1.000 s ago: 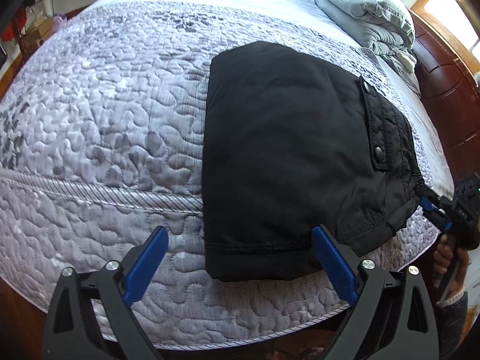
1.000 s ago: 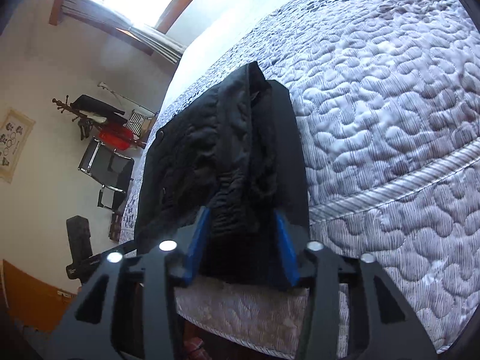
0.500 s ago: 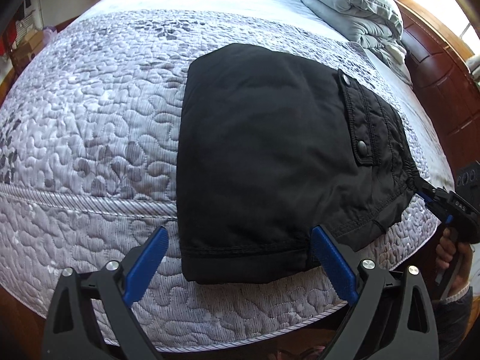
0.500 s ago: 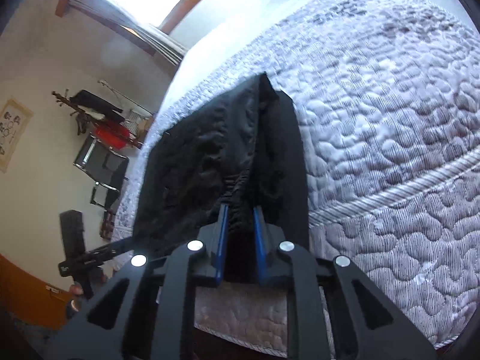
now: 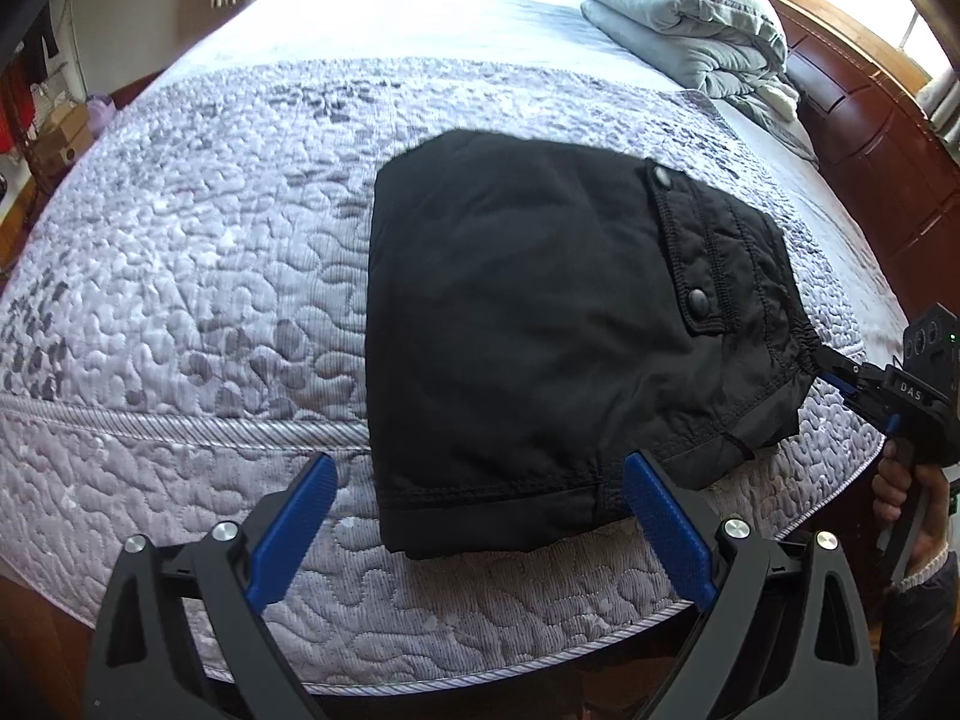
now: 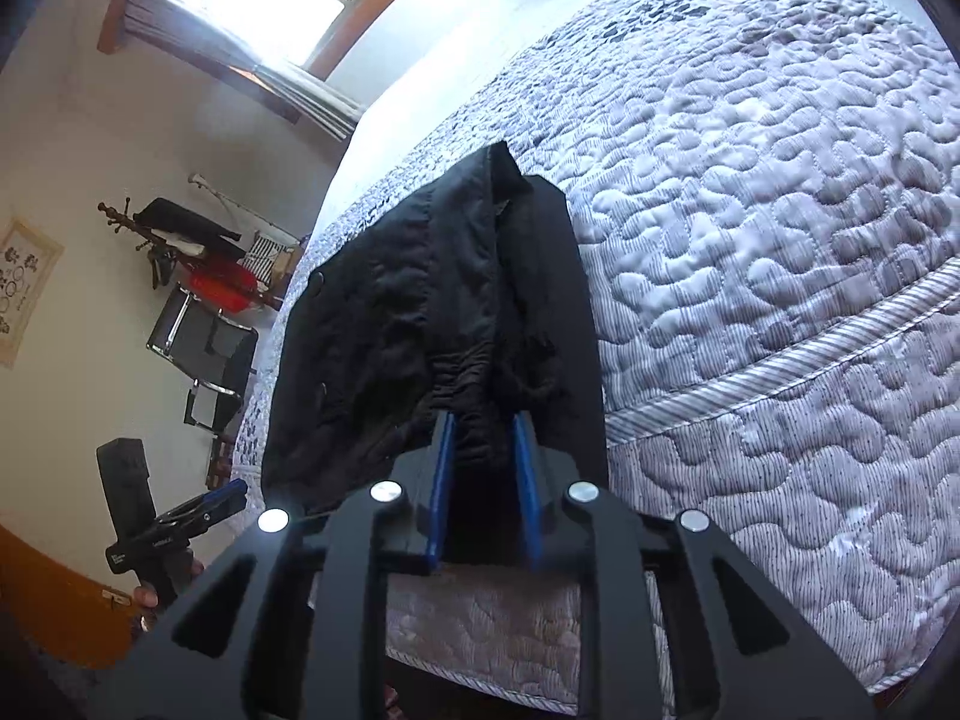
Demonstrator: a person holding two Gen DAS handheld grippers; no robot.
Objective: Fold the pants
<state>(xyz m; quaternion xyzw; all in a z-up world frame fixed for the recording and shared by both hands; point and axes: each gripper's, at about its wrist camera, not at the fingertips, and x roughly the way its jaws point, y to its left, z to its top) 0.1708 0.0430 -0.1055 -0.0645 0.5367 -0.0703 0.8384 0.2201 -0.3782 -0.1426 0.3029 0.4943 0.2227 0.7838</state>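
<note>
The left gripper (image 5: pixel 480 492) hangs with jaws wide apart at the pants' (image 5: pixel 528 324) near hem, while the right gripper (image 6: pixel 483 441) pinches their gathered waistband.

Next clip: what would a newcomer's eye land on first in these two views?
The black pants, folded into a compact block on the grey quilted bed near its edge. Next, the right gripper pinching the gathered waistband, while the left gripper hangs open before the near hem.

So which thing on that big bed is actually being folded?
Start from the grey quilted bedspread. Near its front edge lies a flat black bundle, the folded pants, far from the pale blue duvet by the headboard. Only it is black, with snap buttons.
</note>
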